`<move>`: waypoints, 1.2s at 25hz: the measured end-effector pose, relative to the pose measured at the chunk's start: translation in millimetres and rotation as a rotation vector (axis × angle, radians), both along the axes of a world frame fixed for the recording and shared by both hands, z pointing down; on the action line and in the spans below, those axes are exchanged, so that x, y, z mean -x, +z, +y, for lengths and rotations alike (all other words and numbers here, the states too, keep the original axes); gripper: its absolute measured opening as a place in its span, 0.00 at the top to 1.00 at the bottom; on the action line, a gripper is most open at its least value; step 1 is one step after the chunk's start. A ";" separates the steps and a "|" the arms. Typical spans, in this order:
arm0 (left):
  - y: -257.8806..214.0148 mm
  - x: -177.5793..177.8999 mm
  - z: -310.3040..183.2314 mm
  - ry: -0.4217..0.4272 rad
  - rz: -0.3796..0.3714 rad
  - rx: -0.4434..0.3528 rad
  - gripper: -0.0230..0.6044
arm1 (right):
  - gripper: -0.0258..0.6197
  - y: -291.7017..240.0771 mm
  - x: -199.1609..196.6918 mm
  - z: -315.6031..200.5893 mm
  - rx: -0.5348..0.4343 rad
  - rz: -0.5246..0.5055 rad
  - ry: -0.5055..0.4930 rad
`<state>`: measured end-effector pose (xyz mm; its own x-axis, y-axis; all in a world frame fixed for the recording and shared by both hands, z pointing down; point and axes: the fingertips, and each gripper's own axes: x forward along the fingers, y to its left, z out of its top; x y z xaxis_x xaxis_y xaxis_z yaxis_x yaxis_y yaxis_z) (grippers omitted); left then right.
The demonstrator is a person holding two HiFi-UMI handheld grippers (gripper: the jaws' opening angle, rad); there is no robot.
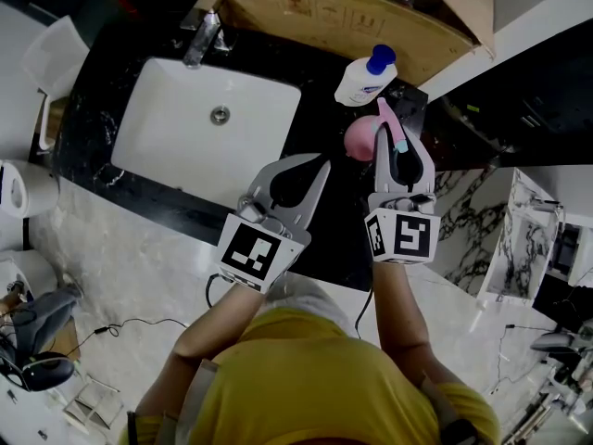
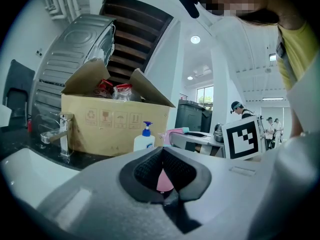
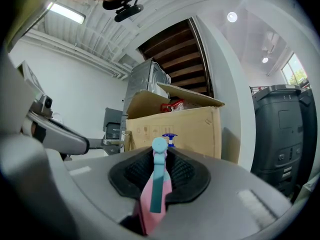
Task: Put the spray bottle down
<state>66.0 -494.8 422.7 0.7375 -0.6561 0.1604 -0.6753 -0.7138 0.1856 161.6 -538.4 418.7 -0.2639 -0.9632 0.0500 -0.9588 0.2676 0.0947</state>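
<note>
My right gripper (image 1: 400, 145) is shut on the pink spray bottle (image 1: 358, 137). It grips the bottle's head, which has a teal trigger. The bottle hangs over the black counter (image 1: 320, 225) to the right of the sink. In the right gripper view the pink and teal head (image 3: 156, 189) is pinched between the dark pads, and that gripper (image 3: 159, 170) points level toward the box. My left gripper (image 1: 310, 176) hovers beside it over the counter's front, shut with nothing in it. In the left gripper view its tips (image 2: 163, 153) meet, and the pink bottle (image 2: 164, 180) shows through the gap behind them.
A white sink (image 1: 176, 133) with a chrome faucet (image 1: 204, 35) lies to the left. An open cardboard box (image 1: 343, 17) stands at the counter's back, with a white pump bottle with a blue cap (image 1: 364, 77) in front of it. A white kettle (image 1: 14, 188) sits at the far left.
</note>
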 end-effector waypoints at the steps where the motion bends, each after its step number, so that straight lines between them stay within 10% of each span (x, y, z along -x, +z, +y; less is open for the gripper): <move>1: -0.2 0.3 0.7 0.000 0.000 -0.001 0.96 | 0.86 0.8 -0.4 0.1 0.007 0.000 0.002; 14: -7.9 1.3 12.2 0.014 0.032 0.002 0.96 | 0.57 6.8 -1.7 9.9 0.094 0.044 0.021; 21: -21.7 -3.1 25.2 0.035 0.050 -0.032 0.96 | 0.57 -6.6 -19.8 46.7 0.098 0.056 0.085; 30: -51.9 2.7 51.5 0.043 0.072 -0.090 0.96 | 0.95 -28.1 -30.5 106.9 0.107 -0.028 0.137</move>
